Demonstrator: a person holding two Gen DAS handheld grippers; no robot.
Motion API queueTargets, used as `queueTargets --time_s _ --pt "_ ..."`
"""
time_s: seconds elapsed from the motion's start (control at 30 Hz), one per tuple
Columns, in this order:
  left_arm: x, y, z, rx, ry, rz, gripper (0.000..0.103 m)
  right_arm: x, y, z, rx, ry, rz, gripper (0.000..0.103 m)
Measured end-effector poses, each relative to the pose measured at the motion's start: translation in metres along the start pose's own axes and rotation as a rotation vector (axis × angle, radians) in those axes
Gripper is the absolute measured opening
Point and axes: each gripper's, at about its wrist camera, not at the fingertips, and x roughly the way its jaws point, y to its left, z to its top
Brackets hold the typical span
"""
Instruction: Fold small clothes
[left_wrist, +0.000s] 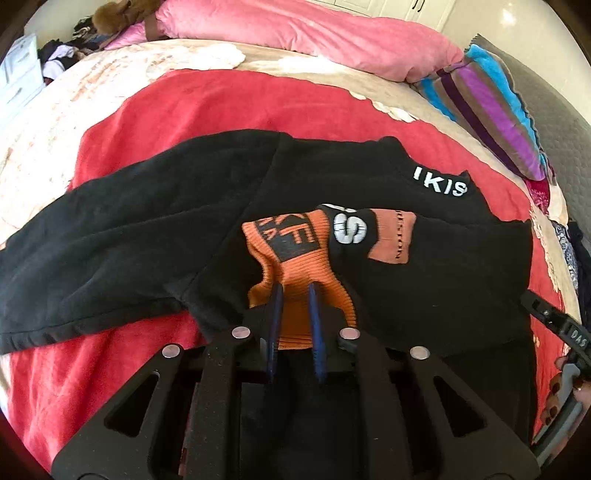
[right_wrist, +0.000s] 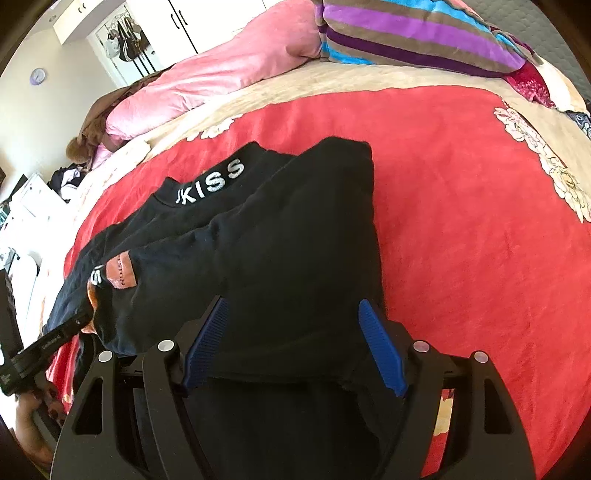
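Note:
A black sweater (left_wrist: 155, 229) with "KISS" on its collar lies on a red blanket (left_wrist: 221, 99). Its right sleeve is folded across the body, and its left sleeve stretches out to the left. My left gripper (left_wrist: 295, 291) is shut on the orange ribbed cuff (left_wrist: 295, 266) of the folded sleeve, over the sweater's middle. In the right wrist view the sweater (right_wrist: 295, 229) shows folded at its right side. My right gripper (right_wrist: 293, 306) is open, its blue fingers (right_wrist: 380, 347) straddling the sweater's lower hem. The right gripper's body shows at the left wrist view's right edge (left_wrist: 554, 325).
A pink quilt (left_wrist: 295, 33) and a striped blanket (left_wrist: 491, 107) lie at the far side of the bed. A beige flowered sheet (right_wrist: 535, 147) borders the red blanket. Clothes and white drawers (left_wrist: 22, 70) stand at far left.

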Motion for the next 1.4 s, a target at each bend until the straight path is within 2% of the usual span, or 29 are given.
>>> queueTargets --time_s 0.07,0.13,0.3,0.37,0.53,0.57,0.73,0.9,1.23,1.33,1.4 --pt "0.001 -0.001 0.002 -0.006 0.012 -0.021 0.0 0.001 0.001 -0.001 -0.005 0.004 -0.004 0.072" --pt "-0.004 -0.004 0.003 0.021 -0.005 -0.003 0.0 0.002 0.001 -0.002 -0.009 0.005 -0.006 0.072" --pt "-0.045 -0.007 0.004 0.084 -0.122 0.059 0.0 0.0 -0.003 -0.001 0.007 0.002 0.009 0.072" --pt "-0.044 0.001 0.005 0.065 -0.103 0.042 0.0 0.0 -0.004 -0.001 0.011 0.003 0.009 0.072" --pt "-0.006 0.017 0.005 -0.006 0.014 0.015 0.0 0.0 -0.002 -0.001 0.0 0.002 0.004 0.072" --pt "-0.003 0.018 0.004 -0.016 0.019 0.004 0.004 0.0 -0.003 -0.001 0.004 0.002 0.007 0.072" --pt "0.0 0.017 0.002 -0.054 0.006 -0.021 0.011 0.001 -0.003 -0.001 0.004 0.004 0.005 0.072" --pt "0.008 0.015 0.002 -0.06 0.024 0.01 0.013 0.002 -0.002 -0.001 0.002 0.004 0.003 0.072" --pt "0.012 0.008 -0.001 -0.068 0.008 0.067 0.016 0.005 -0.001 -0.002 -0.006 0.009 -0.007 0.072" --pt "0.006 0.01 -0.005 -0.077 -0.001 0.043 0.018 0.005 -0.001 -0.002 -0.003 0.008 -0.005 0.072" --pt "-0.004 0.013 -0.01 -0.082 -0.017 0.013 0.024 0.005 -0.001 -0.002 0.003 0.008 0.0 0.072"
